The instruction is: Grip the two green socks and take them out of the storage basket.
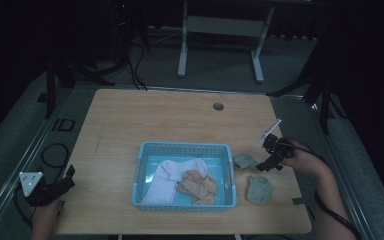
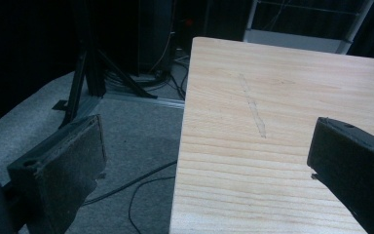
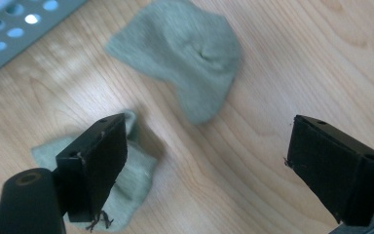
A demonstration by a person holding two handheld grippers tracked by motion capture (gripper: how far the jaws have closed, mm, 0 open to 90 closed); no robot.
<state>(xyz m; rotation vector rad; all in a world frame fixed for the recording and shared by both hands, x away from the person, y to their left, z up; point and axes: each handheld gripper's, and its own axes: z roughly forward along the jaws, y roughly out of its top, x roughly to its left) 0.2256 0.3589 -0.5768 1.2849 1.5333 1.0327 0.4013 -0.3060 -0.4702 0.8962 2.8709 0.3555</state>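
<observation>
The right gripper (image 3: pixel 204 165) hangs with jaws spread wide and empty; 1 green sock (image 3: pixel 126 180) lies under its left jaw, another green sock (image 3: pixel 185 53) beyond.

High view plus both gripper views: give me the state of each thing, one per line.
Blue basket: upright on table, holding two socks.
White sock: in basket, left side.
Peach sock: in basket, crumpled beside the white one.
Two green socks: lying loose on table, outside basket.
Right hand-held gripper: open, empty, over the green socks.
Left hand-held gripper: open, empty, at table edge.
</observation>
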